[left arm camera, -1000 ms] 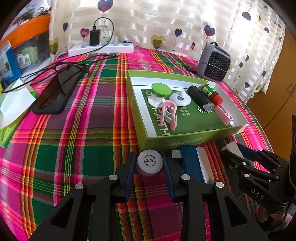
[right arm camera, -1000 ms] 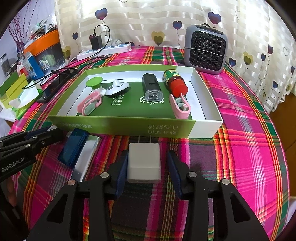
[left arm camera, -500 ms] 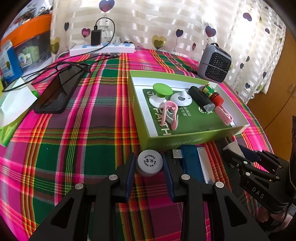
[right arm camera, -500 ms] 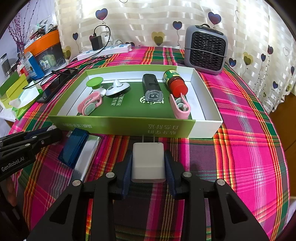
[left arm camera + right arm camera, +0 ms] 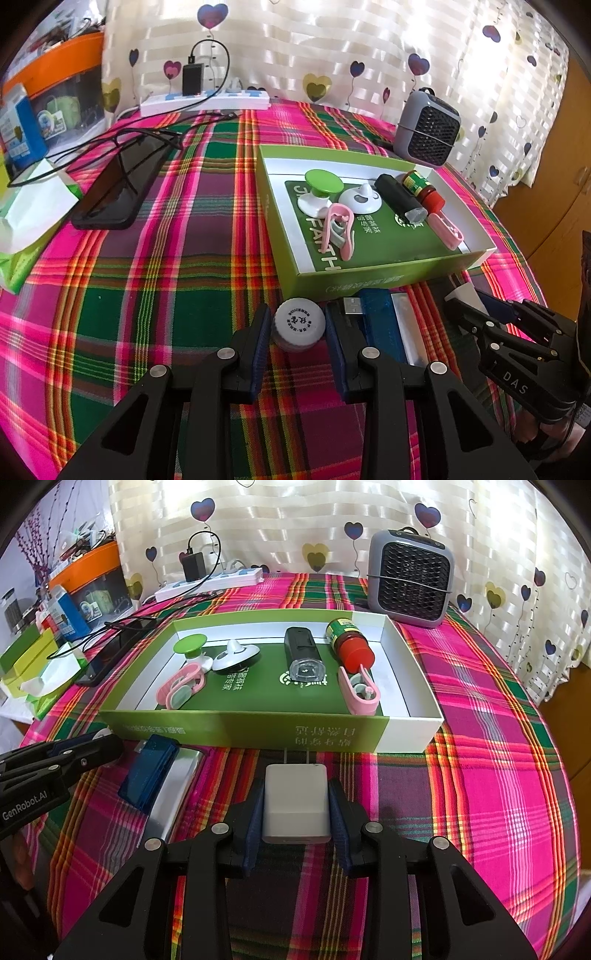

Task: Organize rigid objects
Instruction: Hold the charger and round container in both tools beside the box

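Observation:
My left gripper (image 5: 298,328) is shut on a small white round bottle (image 5: 299,325) on the plaid cloth, just in front of the green box (image 5: 369,280). My right gripper (image 5: 295,801) is shut on a white plug adapter (image 5: 295,804), its prongs pointing at the box front (image 5: 240,731). The box holds a green-topped knob (image 5: 190,644), a white dome (image 5: 236,655), two pink clips (image 5: 181,690), a black cylinder (image 5: 303,653) and a red-capped bottle (image 5: 351,642). A blue USB device on a silver case (image 5: 380,325) lies between the grippers.
A grey fan heater (image 5: 410,579) stands behind the box at the right. A black phone (image 5: 122,188) with cables, a power strip (image 5: 207,101) and a tissue pack (image 5: 26,221) lie at the left. The table edge drops off at the right.
My right gripper has closed its fingers onto the white plug adapter. My left gripper has closed in on the white bottle; both objects stay in place.

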### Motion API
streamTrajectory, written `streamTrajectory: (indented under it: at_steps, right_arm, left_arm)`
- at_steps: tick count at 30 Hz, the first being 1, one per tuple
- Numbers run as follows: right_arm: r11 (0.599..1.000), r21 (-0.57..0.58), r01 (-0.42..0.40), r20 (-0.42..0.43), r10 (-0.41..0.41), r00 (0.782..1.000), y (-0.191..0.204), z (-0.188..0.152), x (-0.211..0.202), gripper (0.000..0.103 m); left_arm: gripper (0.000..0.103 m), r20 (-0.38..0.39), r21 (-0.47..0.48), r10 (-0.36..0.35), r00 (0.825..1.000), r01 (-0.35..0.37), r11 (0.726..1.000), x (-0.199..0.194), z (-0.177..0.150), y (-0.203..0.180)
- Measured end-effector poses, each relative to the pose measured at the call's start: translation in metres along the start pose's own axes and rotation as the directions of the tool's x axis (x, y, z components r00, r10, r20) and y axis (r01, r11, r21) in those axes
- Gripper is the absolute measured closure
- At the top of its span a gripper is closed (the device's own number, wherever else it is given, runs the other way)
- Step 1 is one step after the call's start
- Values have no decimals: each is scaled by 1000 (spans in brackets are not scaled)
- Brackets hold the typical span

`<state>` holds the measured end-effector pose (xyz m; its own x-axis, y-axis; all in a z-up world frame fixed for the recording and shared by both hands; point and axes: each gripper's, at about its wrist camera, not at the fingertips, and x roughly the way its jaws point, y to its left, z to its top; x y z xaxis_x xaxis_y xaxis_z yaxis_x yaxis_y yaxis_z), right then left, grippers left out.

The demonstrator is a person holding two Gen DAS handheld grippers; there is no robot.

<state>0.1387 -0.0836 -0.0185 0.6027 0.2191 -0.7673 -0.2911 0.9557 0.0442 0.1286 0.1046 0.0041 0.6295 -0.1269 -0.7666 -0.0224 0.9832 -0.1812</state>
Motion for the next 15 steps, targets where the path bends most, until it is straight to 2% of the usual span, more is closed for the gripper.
streamTrajectory:
  at_steps: [15]
  right_arm:
    - [1000, -10, -9, 29, 10, 1000, 0, -4, -9, 68]
  left_arm:
    - [75, 23, 7, 18, 1000, -18, 1000, -11, -1, -2]
